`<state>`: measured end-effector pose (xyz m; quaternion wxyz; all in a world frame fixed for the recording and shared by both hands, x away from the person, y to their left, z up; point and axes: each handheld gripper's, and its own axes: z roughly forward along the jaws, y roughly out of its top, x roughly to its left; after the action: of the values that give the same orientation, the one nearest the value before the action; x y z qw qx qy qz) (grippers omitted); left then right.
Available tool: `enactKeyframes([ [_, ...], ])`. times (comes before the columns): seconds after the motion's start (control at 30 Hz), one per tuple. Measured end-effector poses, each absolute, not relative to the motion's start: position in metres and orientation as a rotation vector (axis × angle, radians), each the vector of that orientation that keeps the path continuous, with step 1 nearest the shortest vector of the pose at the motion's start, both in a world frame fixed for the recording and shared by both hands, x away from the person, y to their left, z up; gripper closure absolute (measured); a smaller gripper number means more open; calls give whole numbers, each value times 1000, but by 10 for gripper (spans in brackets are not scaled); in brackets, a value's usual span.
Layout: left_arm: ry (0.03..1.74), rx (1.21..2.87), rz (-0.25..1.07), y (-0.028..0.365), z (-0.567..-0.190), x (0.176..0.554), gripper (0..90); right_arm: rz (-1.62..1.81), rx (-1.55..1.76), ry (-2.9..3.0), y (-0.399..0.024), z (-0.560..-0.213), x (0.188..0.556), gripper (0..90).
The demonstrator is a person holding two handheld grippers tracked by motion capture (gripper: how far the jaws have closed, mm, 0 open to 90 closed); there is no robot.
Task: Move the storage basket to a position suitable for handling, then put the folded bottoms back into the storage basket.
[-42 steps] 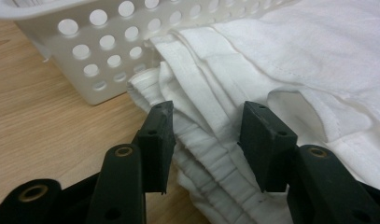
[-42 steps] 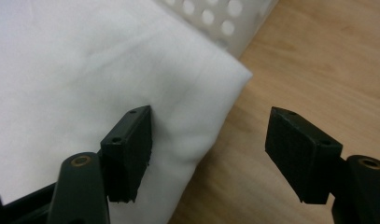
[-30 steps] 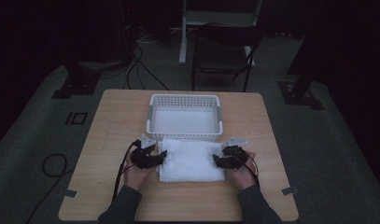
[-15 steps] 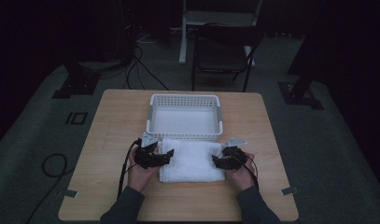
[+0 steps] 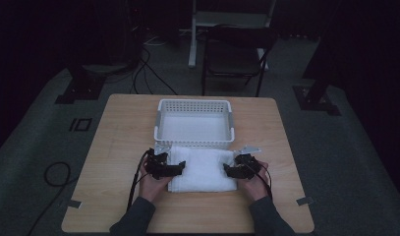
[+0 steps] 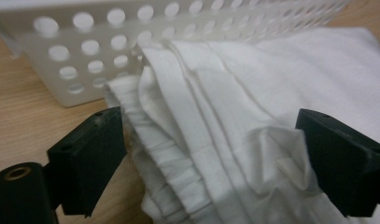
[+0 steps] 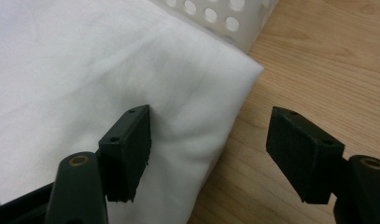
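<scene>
Your fingers stand spread on both the left gripper (image 5: 182, 166) and right gripper (image 5: 226, 169), bracketing the folded white cloth (image 5: 203, 169) near the table's (image 5: 114, 147) front edge, just before the basket (image 5: 195, 104), so likely close both and lift.

Right gripper (image 7: 208, 149) jaws spread wide, rising from 6 o'clock. One jaw at 7 o'clock over folded white cloth (image 7: 85, 79), other at 4 o'clock above bare wooden tabletop (image 7: 318, 56). Cloth's folded edge running between jaws, corner at 2 o'clock. White perforated plastic basket (image 7: 229, 18) at 12–1 o'clock, wall just beside cloth corner; contact unclear.
</scene>
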<state>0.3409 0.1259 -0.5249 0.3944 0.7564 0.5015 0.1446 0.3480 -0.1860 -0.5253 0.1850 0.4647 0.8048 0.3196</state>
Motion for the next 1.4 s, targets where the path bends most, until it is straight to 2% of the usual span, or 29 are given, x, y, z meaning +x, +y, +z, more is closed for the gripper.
enactKeyframes([
  [0.17,1294,1920,320,129,-533,346,17,899,1310,2268,-185,-526,348,299],
  [0.37,1286,1927,302,131,-540,348,0,903,1312,2267,-186,-526,348,293],
  [0.6,1283,1913,257,134,-547,350,0,905,1310,2267,-187,-526,348,286],
  [0.73,1295,1885,182,138,-553,354,0,908,1321,2263,-189,-526,347,274],
  [0.87,1278,1890,181,139,-553,355,0,930,1337,2236,-192,-522,346,248],
  [1.03,1258,1898,174,139,-554,356,0,1064,1358,2213,-195,-513,338,199],
  [1.17,1245,1905,161,139,-554,357,0,1116,1388,2248,-192,-519,341,132],
  [1.4,1223,1894,103,141,-553,356,77,1142,1516,2296,-194,-538,355,97],
])
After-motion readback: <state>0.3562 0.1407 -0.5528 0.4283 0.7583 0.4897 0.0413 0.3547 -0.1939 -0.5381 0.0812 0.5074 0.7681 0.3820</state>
